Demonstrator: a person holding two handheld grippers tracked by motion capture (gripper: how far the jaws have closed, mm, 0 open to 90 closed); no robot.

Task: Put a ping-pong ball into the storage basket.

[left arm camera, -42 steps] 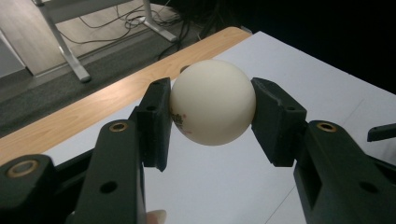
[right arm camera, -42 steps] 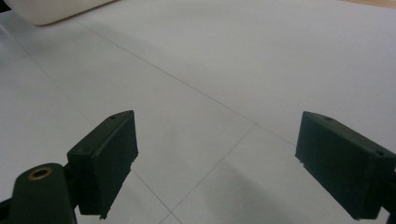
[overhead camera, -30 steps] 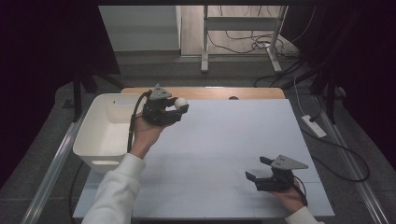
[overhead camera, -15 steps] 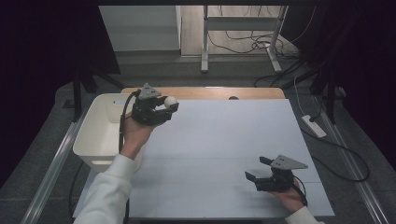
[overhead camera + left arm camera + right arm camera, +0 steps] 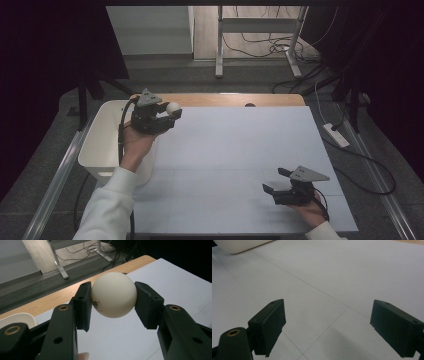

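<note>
The left gripper (image 5: 167, 114) was clamped across the middle of a white ball (image 5: 114, 294), held above the surface (image 5: 240, 160) beside the white bin (image 5: 100, 145). Light, smooth and round, it would likely slip unless pinched at its widest. The right gripper (image 5: 278, 182) rested with jaws apart, holding nothing.

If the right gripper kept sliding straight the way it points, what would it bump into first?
Probably the white bin. The open right gripper points across the bare white table, with only that bin's edge at the far end, slightly to the side, so it might just miss.
</note>
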